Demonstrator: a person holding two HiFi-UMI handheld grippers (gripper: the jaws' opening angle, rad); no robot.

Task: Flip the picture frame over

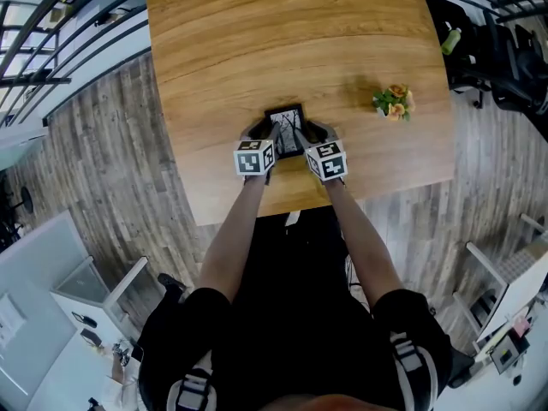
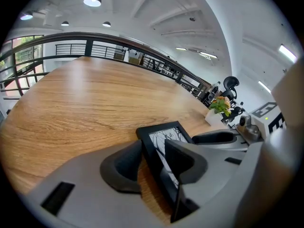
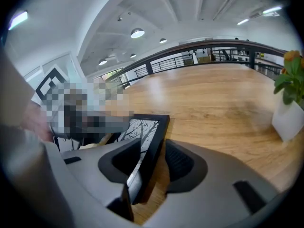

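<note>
A black picture frame [image 1: 285, 131] with a tree print lies face up near the front edge of the wooden table [image 1: 257, 41], between my two grippers. My left gripper [image 1: 261, 133] straddles its left side. In the left gripper view the frame [image 2: 164, 137] stands between the jaws, bare wood showing beside its edge, so the gripper [image 2: 156, 163] looks open. My right gripper [image 1: 315, 133] straddles the right side. In the right gripper view a gap of wood shows between the frame [image 3: 151, 127] and the outer pad, so this gripper [image 3: 152, 161] is open too.
A small white pot of orange flowers [image 1: 394, 101] stands on the table to the right of the frame, also seen as the pot [image 2: 219, 109] and the pot [image 3: 289, 103] in the gripper views. The table's front edge [image 1: 282, 212] is close behind the grippers. Railings ring the area.
</note>
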